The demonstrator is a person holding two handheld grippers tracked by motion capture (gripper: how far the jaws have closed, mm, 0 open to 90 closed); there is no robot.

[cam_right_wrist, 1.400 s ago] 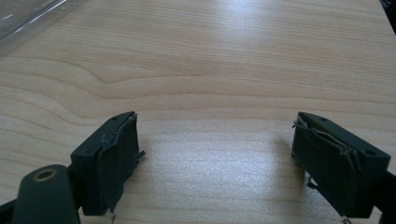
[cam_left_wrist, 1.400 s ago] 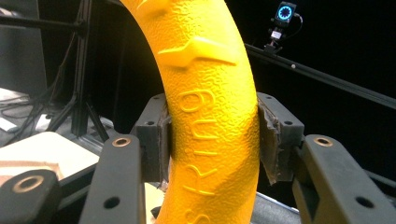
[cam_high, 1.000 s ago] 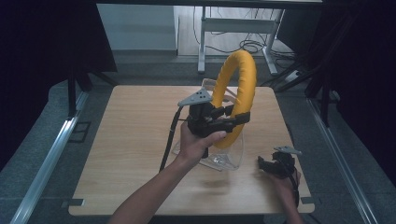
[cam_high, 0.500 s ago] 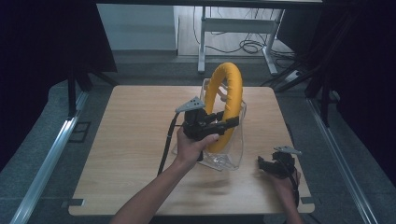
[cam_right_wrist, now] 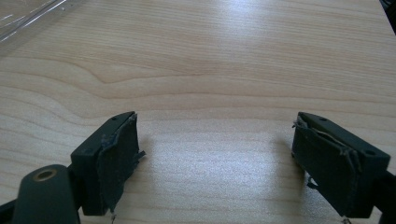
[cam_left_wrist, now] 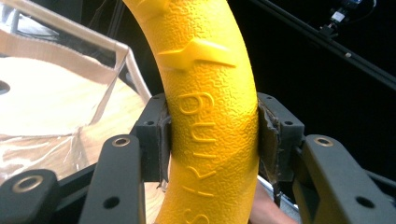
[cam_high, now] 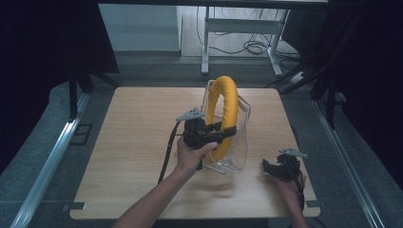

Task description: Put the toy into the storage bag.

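A yellow ring (cam_high: 223, 114) with a pebbled surface and raised lettering stands on edge inside a clear plastic bag (cam_high: 240, 142) at the middle of the wooden table (cam_high: 128, 133). My left gripper (cam_high: 227, 133) is shut on the ring's lower side; in the left gripper view both pads press the yellow ring (cam_left_wrist: 210, 121) from either side. My right gripper (cam_high: 267, 167) rests low on the table near the front right corner, its jaws wide apart, with bare wood between the fingertips (cam_right_wrist: 119, 158).
A corner of the clear bag (cam_right_wrist: 32, 14) lies at the upper left of the right gripper view. Dark curtains flank the table. A metal desk frame (cam_high: 237, 28) and cables stand on the floor beyond the far edge.
My left gripper has carried the ring down and slightly left, turning it more edge-on as it sinks into the clear bag. The right gripper has stayed in place.
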